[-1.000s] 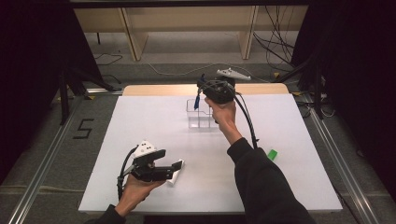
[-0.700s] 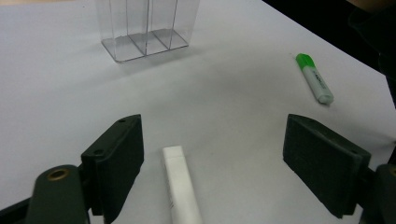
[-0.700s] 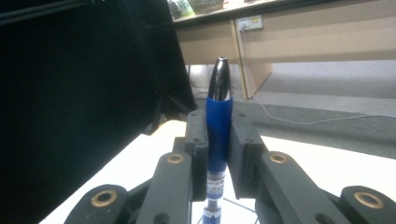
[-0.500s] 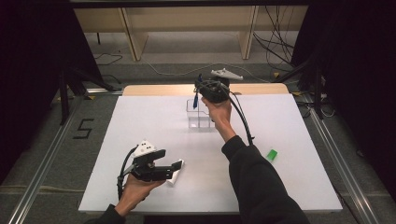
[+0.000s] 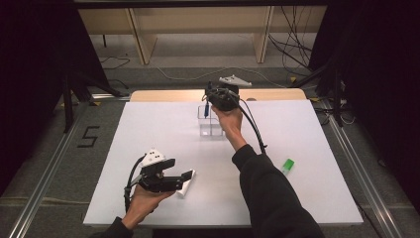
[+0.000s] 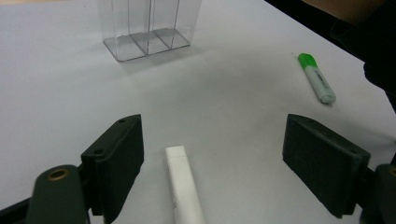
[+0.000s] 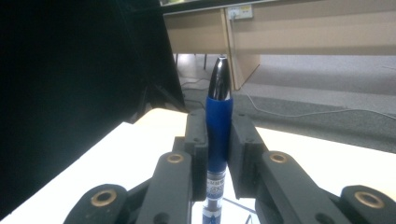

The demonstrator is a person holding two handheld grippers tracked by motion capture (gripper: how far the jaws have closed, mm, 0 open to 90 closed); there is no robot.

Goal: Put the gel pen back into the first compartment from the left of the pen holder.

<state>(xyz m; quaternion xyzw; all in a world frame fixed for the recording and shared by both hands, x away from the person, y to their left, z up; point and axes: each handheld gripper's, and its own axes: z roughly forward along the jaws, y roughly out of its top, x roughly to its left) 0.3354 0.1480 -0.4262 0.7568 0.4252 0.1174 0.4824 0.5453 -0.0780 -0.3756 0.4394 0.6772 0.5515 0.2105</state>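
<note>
The right hand-held gripper [image 5: 207, 106] is held over the clear organizer [image 5: 210, 120] near the middle of the counter's far edge, and its jaws are clamped on a blue pen [image 7: 218, 122]. In the right gripper view the pen stands upright between the two black pads, its dark glossy tip rising above them and its barrel dropping out of sight below, so the lower end is cut off. In the high view only a short blue strip of the pen [image 5: 205, 110] shows beside the hand, just at the organizer's far left corner; whether its end is already inside a compartment is hard to say from there. The left hand-held gripper [image 5: 185, 177] lies low over the counter [image 5: 148, 124] toward the near left corner, jaws standing wide apart. A white marker [image 6: 183, 184] lies flat between them, closer to the left-hand pad in the left gripper view and touching neither; its near end runs out of that view. Farther off in the same view the organizer [image 6: 148, 28] shows three narrow compartments, its top cut off. A green highlighter [image 6: 317, 78] lies apart from all this toward the counter's right edge, next to the person's dark sleeve [image 5: 270, 193].
</note>
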